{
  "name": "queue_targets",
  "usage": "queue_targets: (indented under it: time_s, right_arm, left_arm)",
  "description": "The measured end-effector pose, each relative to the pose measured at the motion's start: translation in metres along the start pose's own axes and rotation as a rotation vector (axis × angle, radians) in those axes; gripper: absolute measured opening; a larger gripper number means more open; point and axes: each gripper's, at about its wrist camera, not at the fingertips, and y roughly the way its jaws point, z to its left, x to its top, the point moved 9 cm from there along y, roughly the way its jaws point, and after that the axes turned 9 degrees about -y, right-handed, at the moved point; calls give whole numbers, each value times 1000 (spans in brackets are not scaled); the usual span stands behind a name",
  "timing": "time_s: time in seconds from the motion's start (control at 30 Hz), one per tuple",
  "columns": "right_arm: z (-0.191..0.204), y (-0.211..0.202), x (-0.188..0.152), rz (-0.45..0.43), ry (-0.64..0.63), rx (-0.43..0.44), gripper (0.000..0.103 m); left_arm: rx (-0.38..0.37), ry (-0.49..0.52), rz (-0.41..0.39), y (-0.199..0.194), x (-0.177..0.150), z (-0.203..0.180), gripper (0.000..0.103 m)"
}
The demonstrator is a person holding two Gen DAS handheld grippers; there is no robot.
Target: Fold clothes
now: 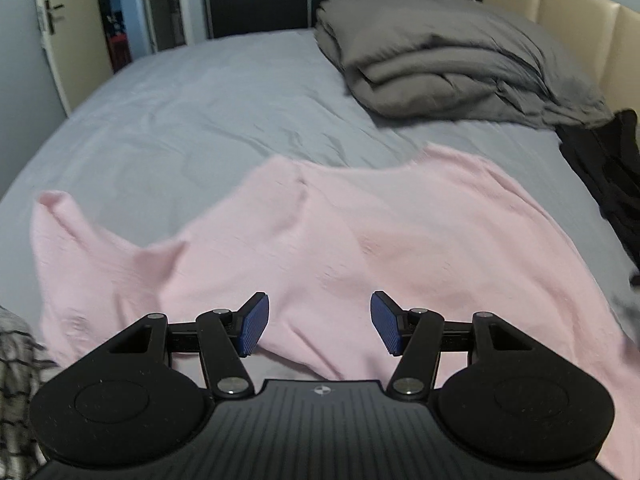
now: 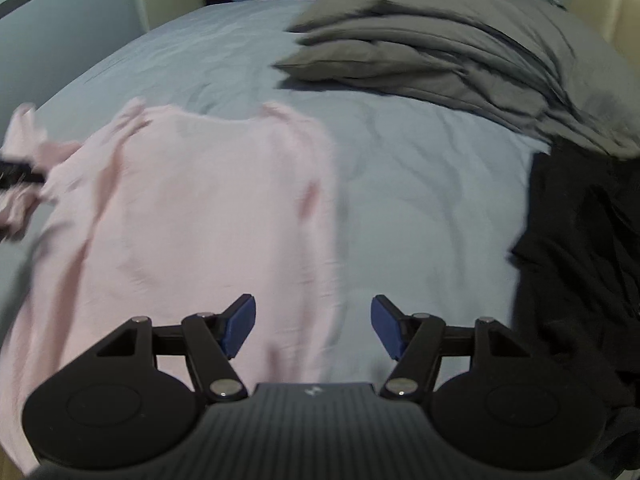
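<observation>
Grey sheet covers the bed (image 1: 168,120), wrinkled, filling most of both views. At the far end sits a folded grey-brown duvet (image 1: 432,64), stacked in thick layers against a cream padded headboard (image 1: 560,12). Same duvet in the right wrist view (image 2: 460,48), upper right.

Pink shirt (image 1: 360,236) lies spread on the sheet, near side of the bed, well apart from the duvet. Neckline points toward the far end; one sleeve trails off to the left in the left wrist view. In the right wrist view the shirt (image 2: 192,208) occupies the left half, its right edge running roughly down the middle of the frame, bare sheet beside it. Edges blurred, so finer folds not readable.

Black clothing pile (image 2: 580,260) sits to the right of the pink shirt, a strip of sheet between them; it touches the duvet's near corner. Also at the right edge of the left wrist view (image 1: 608,168).

Checked fabric (image 1: 16,360), lower left corner, partly cut off.

Left gripper (image 1: 318,324): jaws wide apart, nothing between, blue pads (image 1: 253,326) over the shirt's near hem.

Right gripper (image 2: 313,327): jaws wide apart, empty, straddling the shirt's right edge.

Door (image 1: 68,28) with handle, far left.
</observation>
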Motion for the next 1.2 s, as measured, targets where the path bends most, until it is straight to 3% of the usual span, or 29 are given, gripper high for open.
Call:
queue_targets:
  time_s: [0.13,0.2,0.3,0.43,0.47,0.5,0.57,0.6,0.67,0.77,0.9,1.03,1.17,1.2]
  right_arm:
    - [-40,24,4,9,132,8,59]
    - [-43,40,5,3,184,60,53]
    - [-41,64,9,2,250,129,53]
    - [-37,81,13,24,245,127,53]
    - [-38,82,14,28,240,115,51]
    - [-38,83,15,32,235,104,39]
    - [-39,86,16,39,225,81,21]
    - [-40,87,17,43,220,69,20]
    - [-41,89,18,51,210,46,7]
    - [-43,92,20,63,195,12,3]
    - [-46,96,24,77,176,-36,0]
    - [-77,85,30,35,225,-105,0]
    - [-76,84,33,-17,316,76,8]
    - [-72,87,32,-13,328,107,17]
  left_arm:
    - [-34,-16,40,13,-5,-13,58]
    - [-48,-30,65,23,-9,-19,59]
    - [-39,-33,104,36,-17,-22,59]
    - [-35,-16,150,51,-28,-27,59]
    - [-34,-8,157,53,-31,-28,57]
    - [-33,0,165,55,-33,-29,55]
    - [-27,14,173,59,-36,-29,26]
    - [-24,21,178,60,-37,-28,21]
    - [-18,36,186,63,-40,-28,4]
    - [-10,51,196,67,-43,-26,0]
    - [40,58,179,62,-39,-16,0]
    - [76,18,173,57,-32,2,0]
    - [101,-12,169,51,-26,16,0]
    - [127,-2,170,50,-25,18,0]
